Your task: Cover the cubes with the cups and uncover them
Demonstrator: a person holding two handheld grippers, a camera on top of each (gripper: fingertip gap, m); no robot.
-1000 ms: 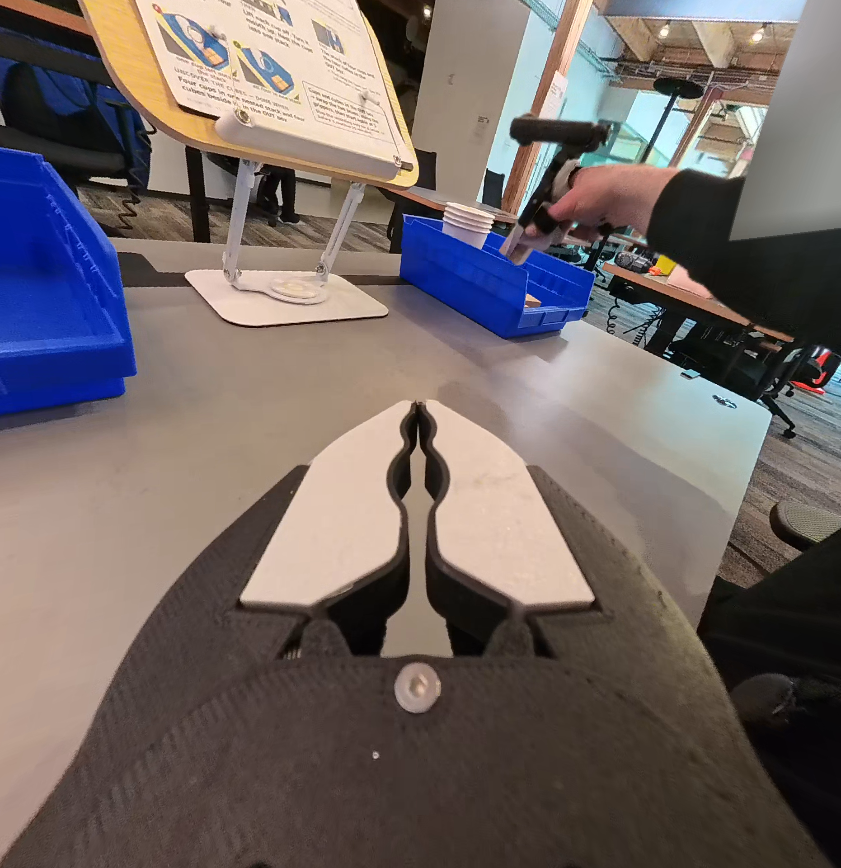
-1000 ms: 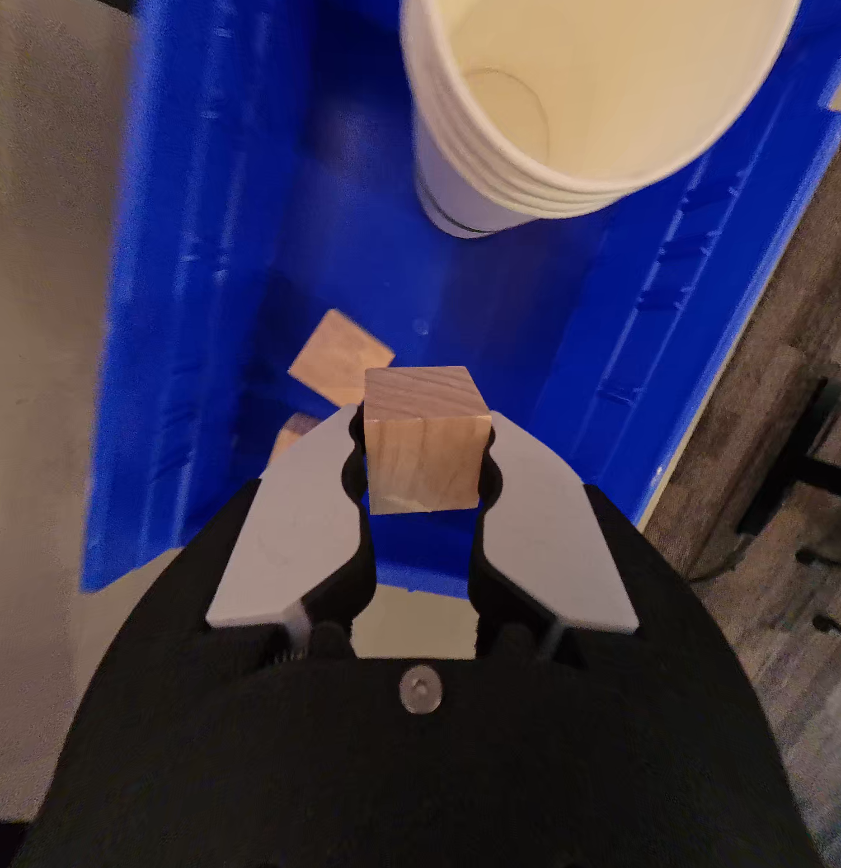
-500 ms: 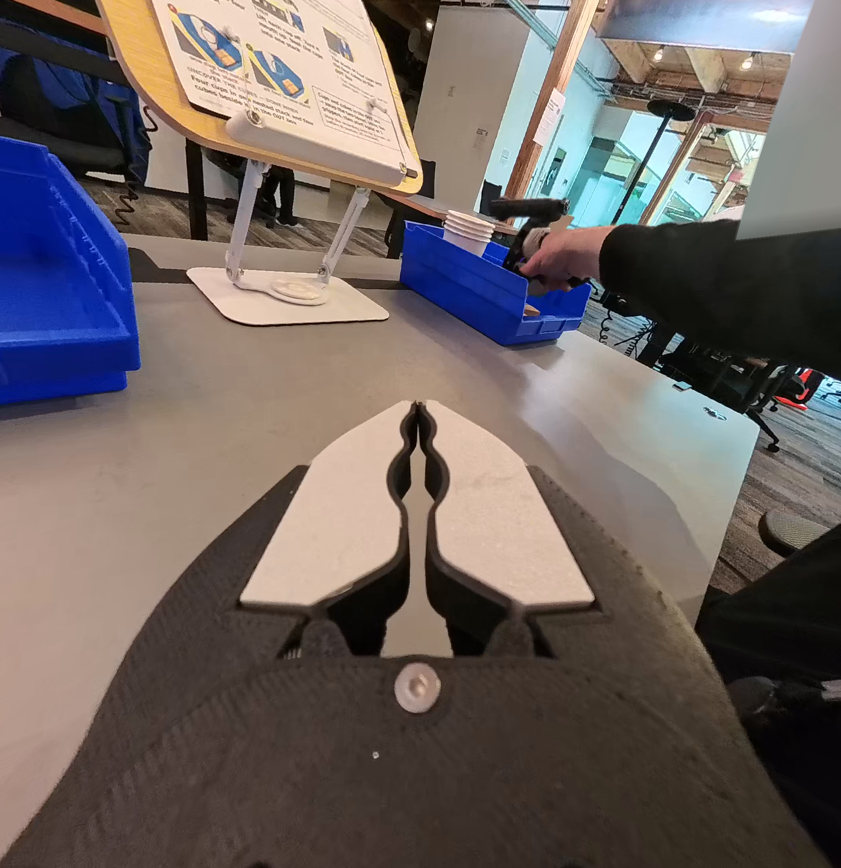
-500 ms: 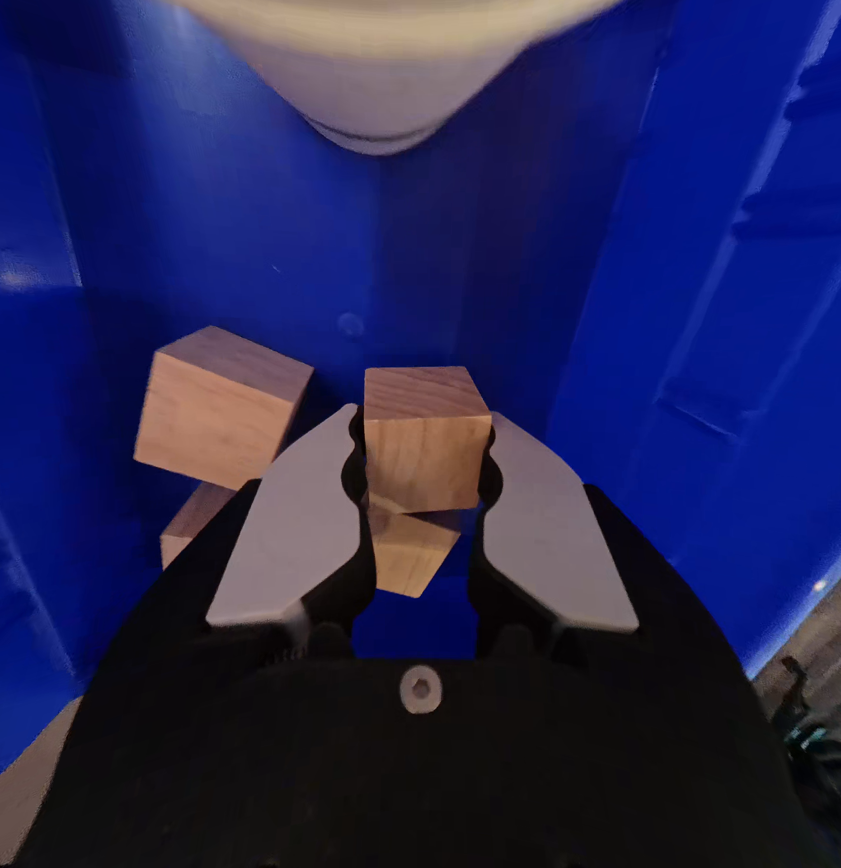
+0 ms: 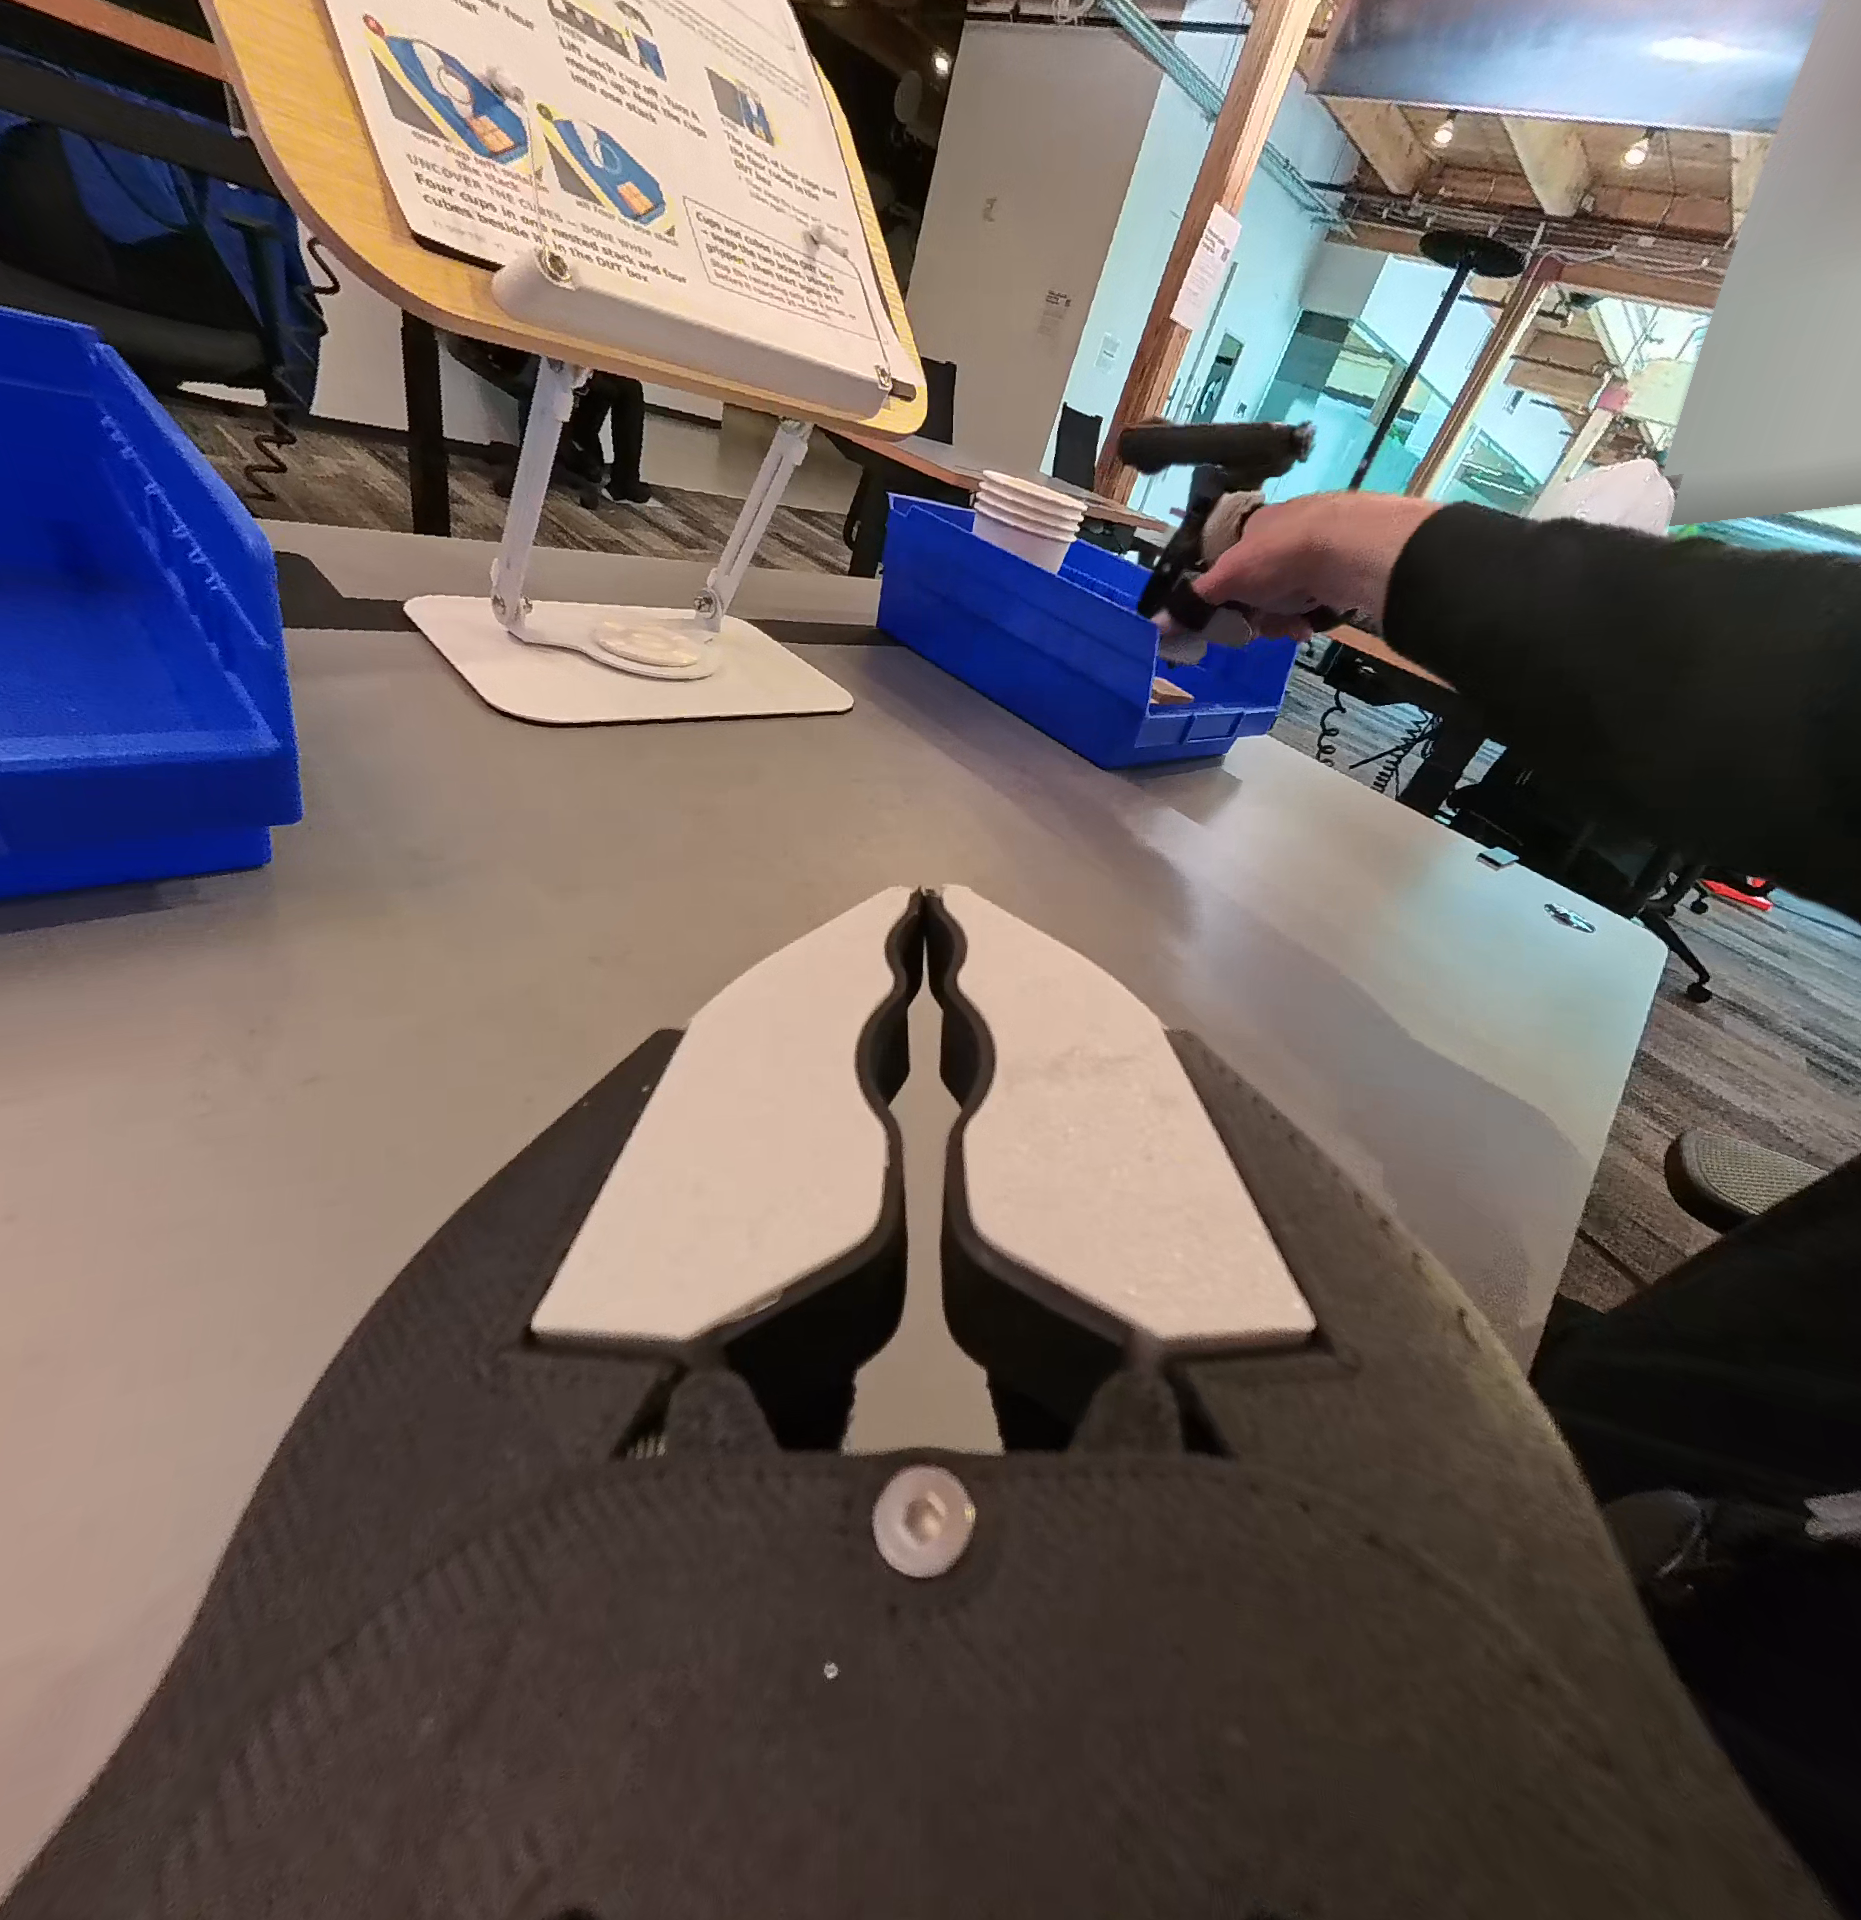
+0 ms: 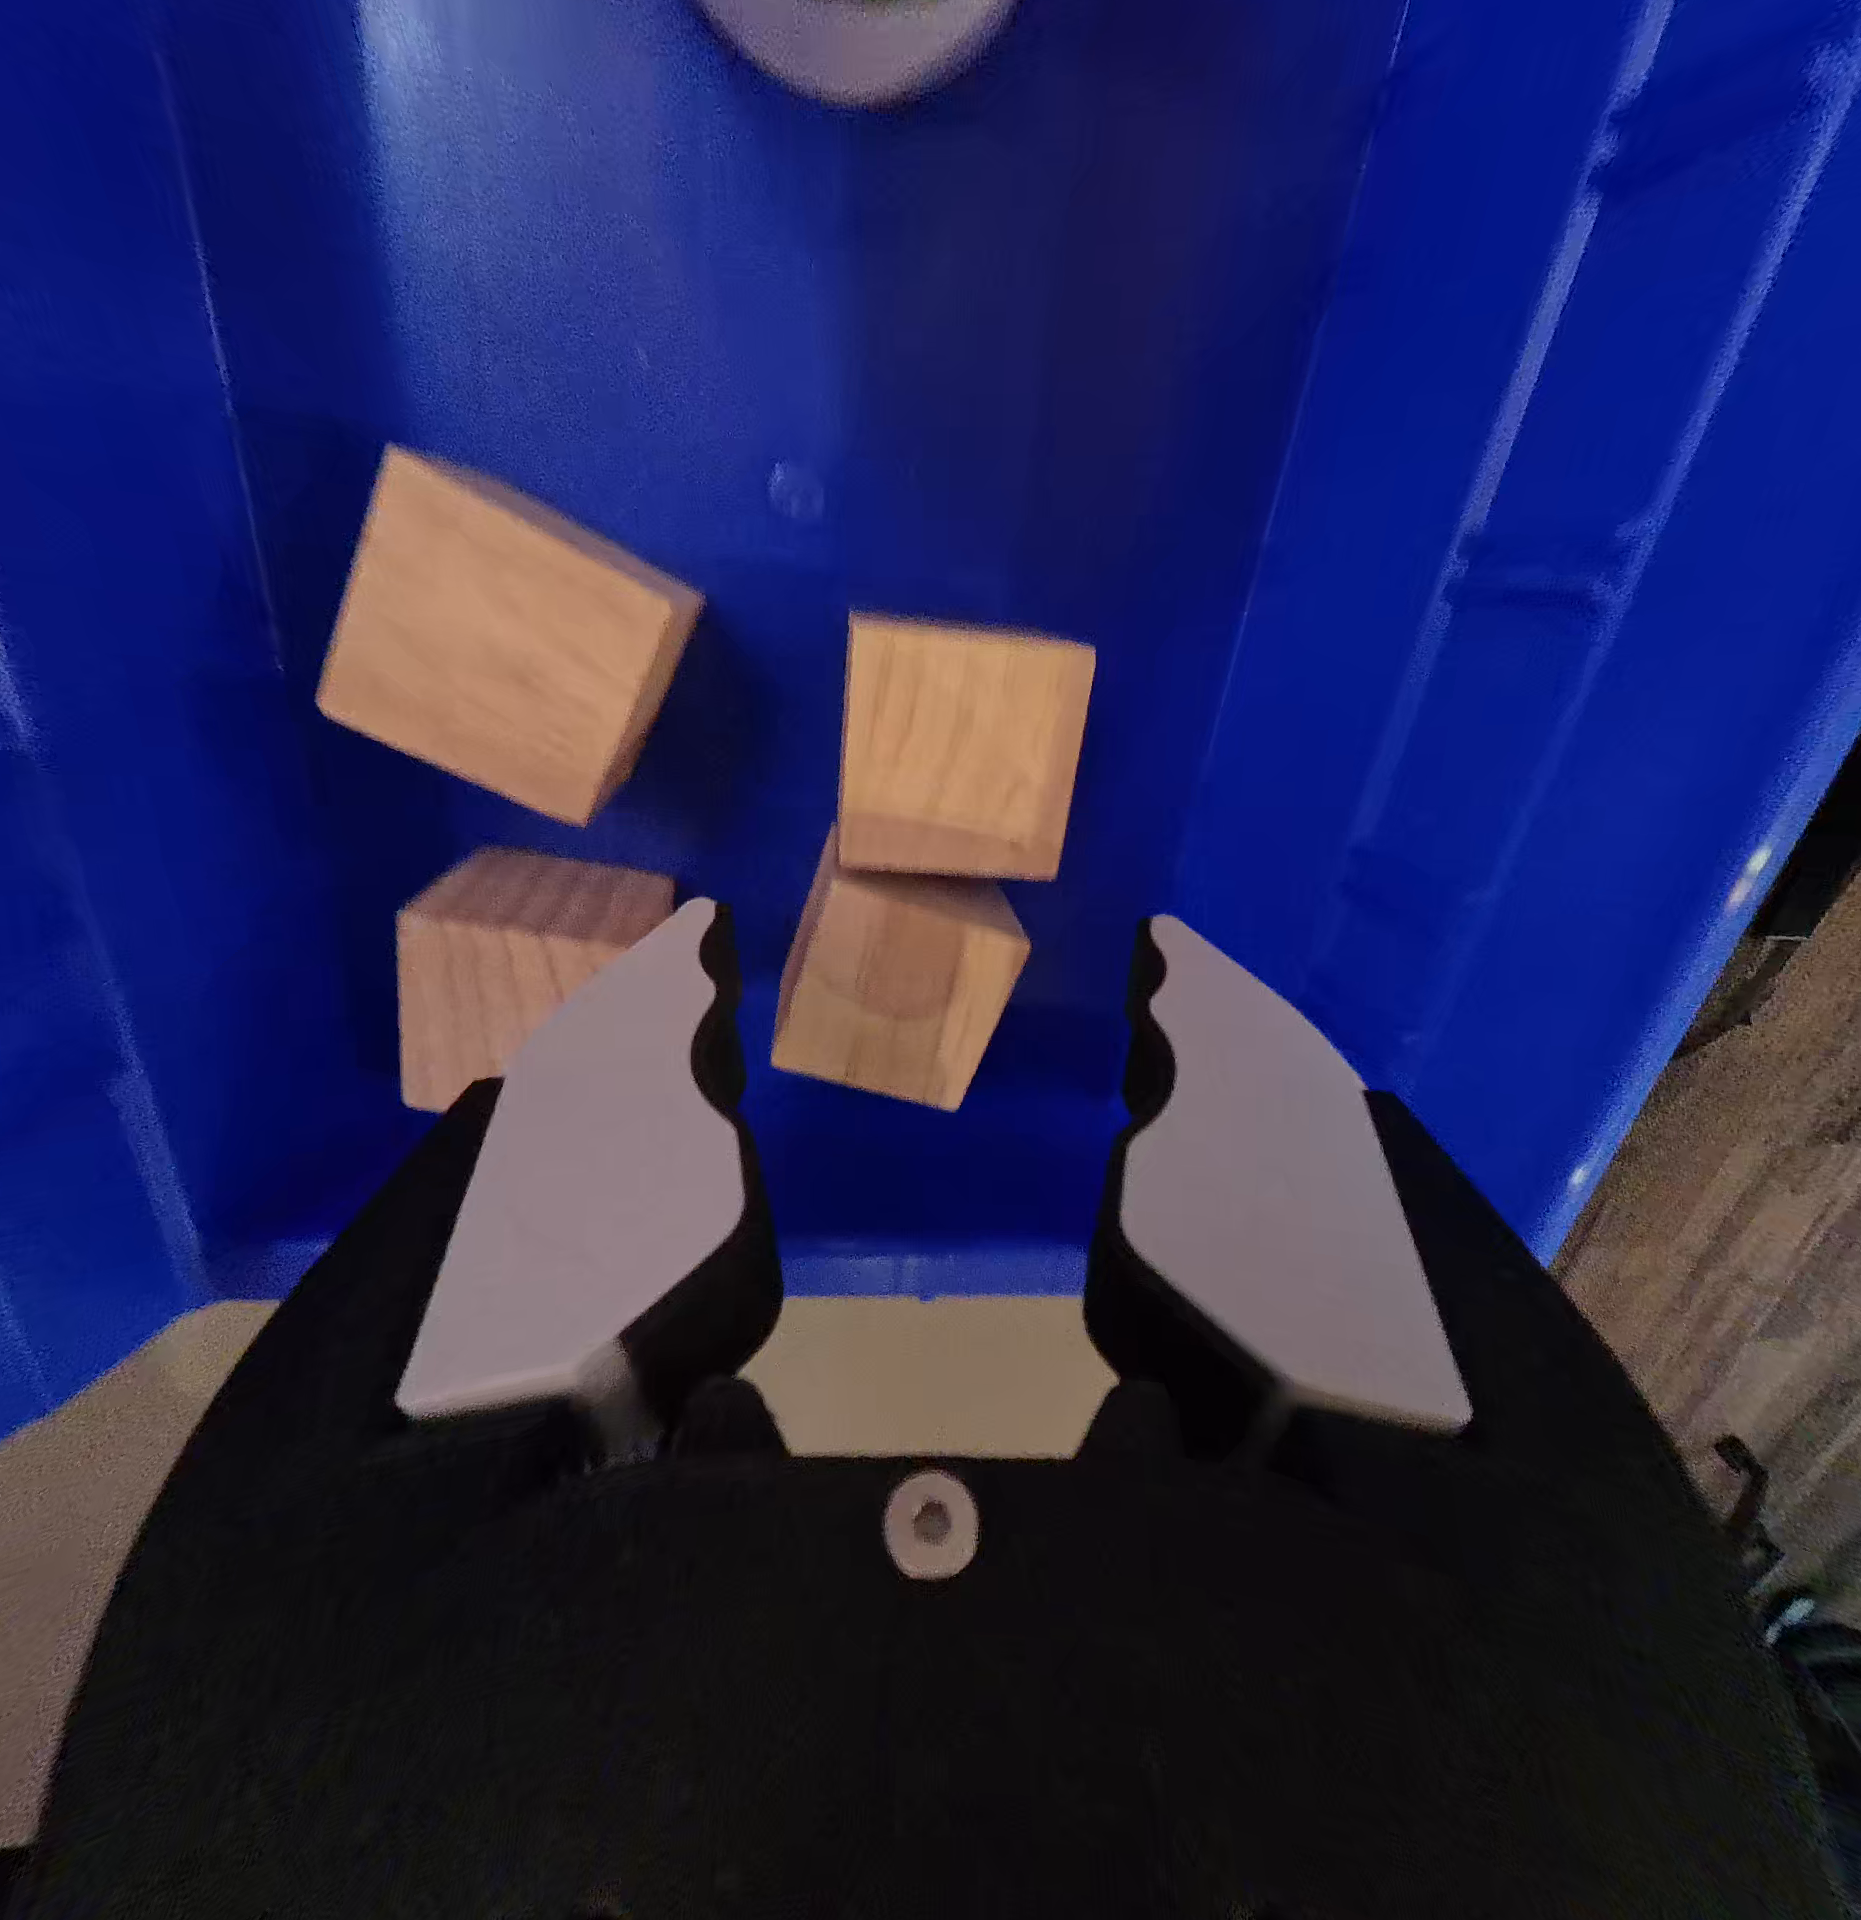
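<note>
The right gripper (image 6: 931, 1023) hangs spread and empty over four wooden cubes (image 6: 962, 743) in the blue bin (image 6: 1425, 520); it should lift clear without nudging them. The left gripper (image 5: 921, 904) rests pressed together above the desk (image 5: 490, 935).

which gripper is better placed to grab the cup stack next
Right. The right gripper is open inside the blue bin above the four cubes, with the cup stack just beyond. The left gripper is shut over the table, far from the bin.

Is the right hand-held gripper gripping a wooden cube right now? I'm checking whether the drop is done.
No. The right hand-held gripper is open with nothing between its fingers, and all four wooden cubes are in the blue bin.
</note>
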